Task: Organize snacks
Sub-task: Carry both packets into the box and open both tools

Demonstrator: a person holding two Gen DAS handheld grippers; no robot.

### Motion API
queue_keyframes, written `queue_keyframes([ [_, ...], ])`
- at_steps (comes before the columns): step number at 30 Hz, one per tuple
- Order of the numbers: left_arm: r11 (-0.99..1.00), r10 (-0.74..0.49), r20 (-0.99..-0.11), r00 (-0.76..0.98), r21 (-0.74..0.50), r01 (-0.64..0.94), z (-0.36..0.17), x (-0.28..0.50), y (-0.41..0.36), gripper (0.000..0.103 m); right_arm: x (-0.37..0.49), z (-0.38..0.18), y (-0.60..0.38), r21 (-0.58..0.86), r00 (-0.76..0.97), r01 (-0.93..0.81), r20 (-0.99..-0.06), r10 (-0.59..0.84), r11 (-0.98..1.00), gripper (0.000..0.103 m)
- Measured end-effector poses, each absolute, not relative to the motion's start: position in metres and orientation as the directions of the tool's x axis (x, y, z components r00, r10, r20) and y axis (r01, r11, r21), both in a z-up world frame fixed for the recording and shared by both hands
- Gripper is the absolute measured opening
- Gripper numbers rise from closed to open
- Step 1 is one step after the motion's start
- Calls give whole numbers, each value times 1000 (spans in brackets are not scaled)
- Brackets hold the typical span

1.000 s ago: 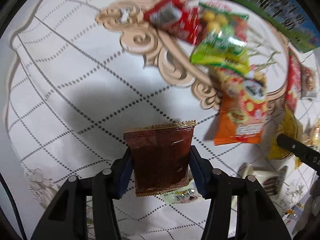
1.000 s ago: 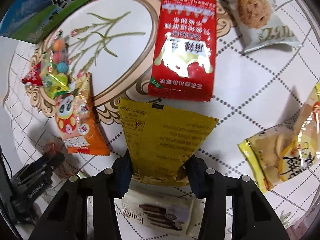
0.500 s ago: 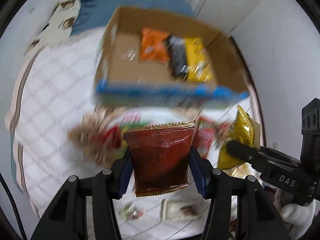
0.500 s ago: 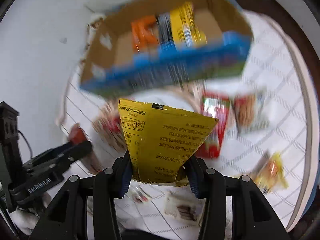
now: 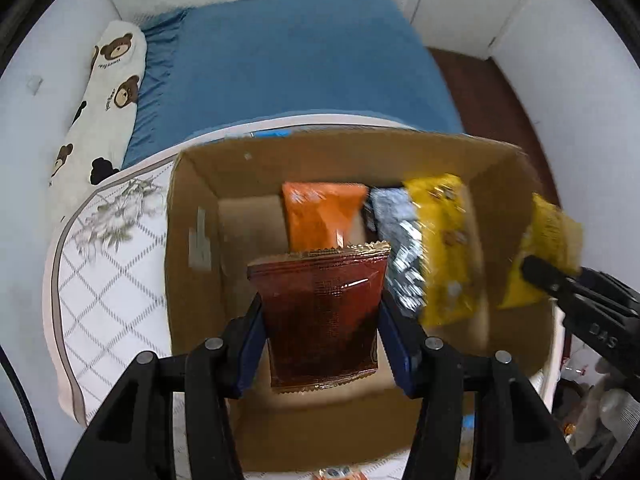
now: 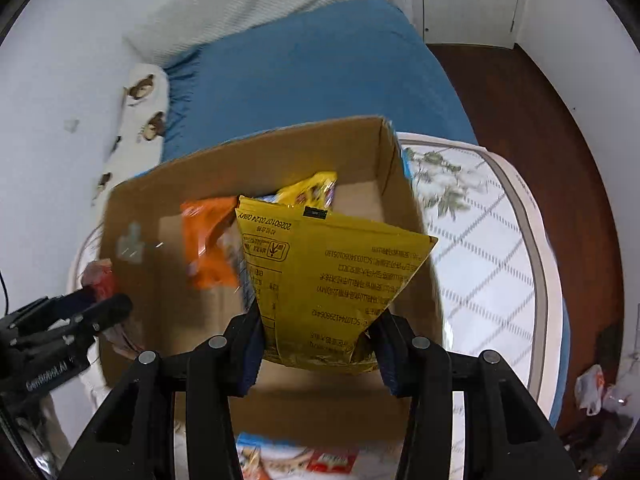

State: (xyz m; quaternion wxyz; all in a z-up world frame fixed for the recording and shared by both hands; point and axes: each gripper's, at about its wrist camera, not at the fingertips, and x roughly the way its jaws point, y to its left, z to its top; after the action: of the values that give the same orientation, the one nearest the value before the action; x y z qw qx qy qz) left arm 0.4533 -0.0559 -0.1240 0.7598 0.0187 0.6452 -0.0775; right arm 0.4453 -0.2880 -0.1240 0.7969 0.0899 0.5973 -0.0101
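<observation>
Blue bedsheet (image 5: 296, 60) covers a bed behind the table. Long white pillow with bear print (image 5: 100, 108) lies along the bed's left edge, against the white wall (image 5: 36, 40). Quilted white tablecloth (image 6: 488, 248) with diamond grid and leaf motif. Dark red-brown floor (image 6: 540, 120) right. White cabinet door (image 6: 468, 0) at far right corner.

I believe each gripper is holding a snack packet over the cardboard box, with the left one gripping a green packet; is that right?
Not quite: the colour is wrong. The left wrist view shows the left gripper shut on a reddish-brown packet, not a green one. The rest holds: the right gripper grips a yellow packet, and both are over the cardboard box.
</observation>
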Motion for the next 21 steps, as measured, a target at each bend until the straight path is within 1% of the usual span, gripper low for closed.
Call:
queue_keyframes([
  [2,990,-69,-989,133,-51,131,-139,473,-51,50,464,-135,-292,120,266,134,-961,81,984,50],
  [9,993,-54,-996,76,-45,110,-173,511,-39,51,499,-165,-292,90,231,152,-971,53,984,51],
  [10,993,-52,-997,61,-46,106,-177,515,-38,52,503,-167,-292,91,223,153,-973,55,984,55],
  [11,994,-53,-998,44,-49,96,-182,518,-36,54,508,-171,-293,87,213,153,-976,53,984,69],
  [12,994,-67,-997,34,-64,84,-186,521,-34,56,510,-174,-293,82,206,152,-977,49,985,77],
  [13,994,-77,-997,27,-75,77,-189,523,-32,62,514,-177,-293,89,202,151,-978,57,985,80],
  [14,994,-82,-996,21,-80,72,-193,525,-31,73,516,-178,-294,83,198,156,-979,51,984,80],
  [16,994,-89,-996,29,-87,70,-195,525,-31,81,516,-180,-291,88,196,154,-979,57,984,83],
  [17,993,-96,-995,38,-93,68,-195,525,-30,81,515,-180,-288,87,196,151,-979,57,985,86],
  [21,993,-100,-993,62,-95,74,-192,520,-31,83,514,-183,-283,69,193,141,-980,41,988,88],
])
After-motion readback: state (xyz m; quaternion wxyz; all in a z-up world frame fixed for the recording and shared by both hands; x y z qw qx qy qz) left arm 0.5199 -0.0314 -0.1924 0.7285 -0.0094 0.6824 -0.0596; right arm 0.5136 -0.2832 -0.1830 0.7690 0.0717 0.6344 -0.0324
